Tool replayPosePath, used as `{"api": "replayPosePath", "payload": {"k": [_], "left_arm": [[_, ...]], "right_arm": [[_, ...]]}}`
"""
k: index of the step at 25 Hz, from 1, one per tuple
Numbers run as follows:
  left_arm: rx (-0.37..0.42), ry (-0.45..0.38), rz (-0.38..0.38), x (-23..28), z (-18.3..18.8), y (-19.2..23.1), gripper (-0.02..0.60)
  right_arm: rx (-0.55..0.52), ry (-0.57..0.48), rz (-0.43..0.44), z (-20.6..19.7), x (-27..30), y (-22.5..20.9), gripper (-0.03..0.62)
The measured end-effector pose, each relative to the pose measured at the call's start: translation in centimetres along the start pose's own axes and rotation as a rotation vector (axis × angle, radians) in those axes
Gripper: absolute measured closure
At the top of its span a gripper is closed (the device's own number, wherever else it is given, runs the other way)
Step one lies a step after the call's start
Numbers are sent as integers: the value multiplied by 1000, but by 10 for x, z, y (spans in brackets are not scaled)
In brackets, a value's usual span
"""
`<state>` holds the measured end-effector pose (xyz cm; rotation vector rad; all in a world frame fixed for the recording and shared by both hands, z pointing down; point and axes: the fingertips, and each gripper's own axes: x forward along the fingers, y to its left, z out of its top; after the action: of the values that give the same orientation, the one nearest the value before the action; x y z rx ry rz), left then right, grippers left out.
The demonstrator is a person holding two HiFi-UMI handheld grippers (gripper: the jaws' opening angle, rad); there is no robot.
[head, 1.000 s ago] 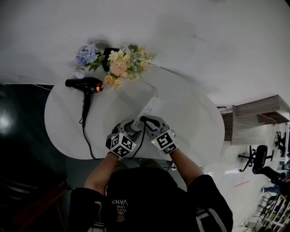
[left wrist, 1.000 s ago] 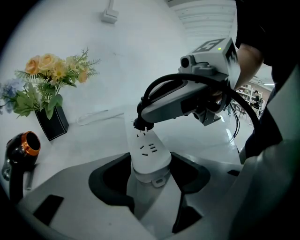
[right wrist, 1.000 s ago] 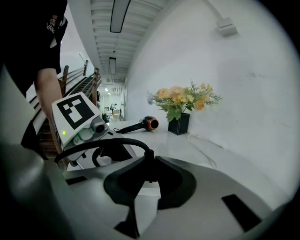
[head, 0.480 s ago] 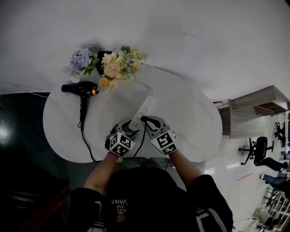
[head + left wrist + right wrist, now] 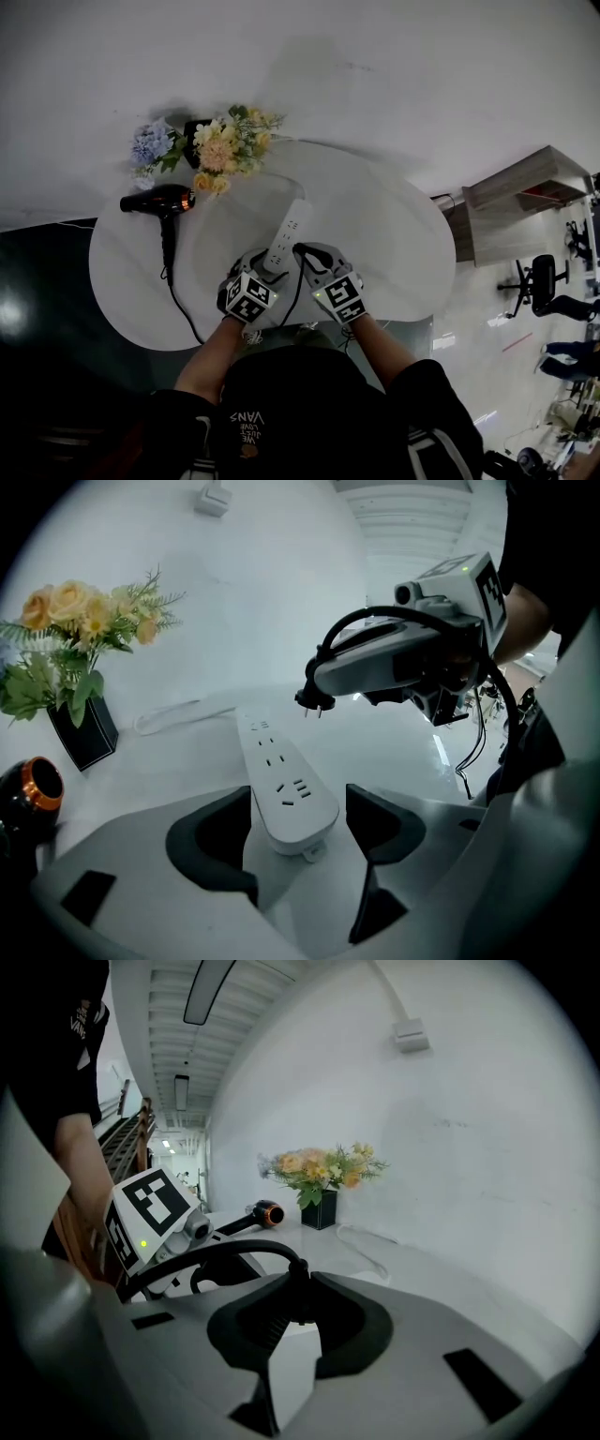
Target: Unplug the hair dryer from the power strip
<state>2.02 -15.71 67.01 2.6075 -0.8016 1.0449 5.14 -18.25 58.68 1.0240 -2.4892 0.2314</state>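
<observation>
We hold the plug (image 5: 315, 698) clamped in our right gripper (image 5: 295, 1316), clear of the power strip (image 5: 281, 780) and just above it, pins bare. In the right gripper view the pads bury its body. Our left gripper (image 5: 300, 825) is opening, its jaws straddling the strip's near end without touching. The hair dryer (image 5: 159, 201) lies on the counter (image 5: 394, 244), well left of the strip, and is cut off in the left gripper view. The upside-down print (image 5: 248, 419) on our black top reads "VANS"; the smaller lines are illegible.
</observation>
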Motion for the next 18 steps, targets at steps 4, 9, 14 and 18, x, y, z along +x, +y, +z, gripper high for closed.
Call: {"api": "replayPosePath", "payload": {"k": [4, 9, 14, 18], "left_arm": [[23, -63, -7, -19, 12, -1, 258], [28, -177, 35, -55, 32, 4, 260], [49, -232, 67, -88, 46, 11, 383], [37, -336, 39, -102, 52, 9, 491]], "right_arm": [[34, -9, -56, 2, -12, -2, 522], [89, -28, -128, 1, -29, -1, 522], [133, -40, -203, 0, -45, 3, 522], [157, -39, -258, -4, -57, 9, 522]]}}
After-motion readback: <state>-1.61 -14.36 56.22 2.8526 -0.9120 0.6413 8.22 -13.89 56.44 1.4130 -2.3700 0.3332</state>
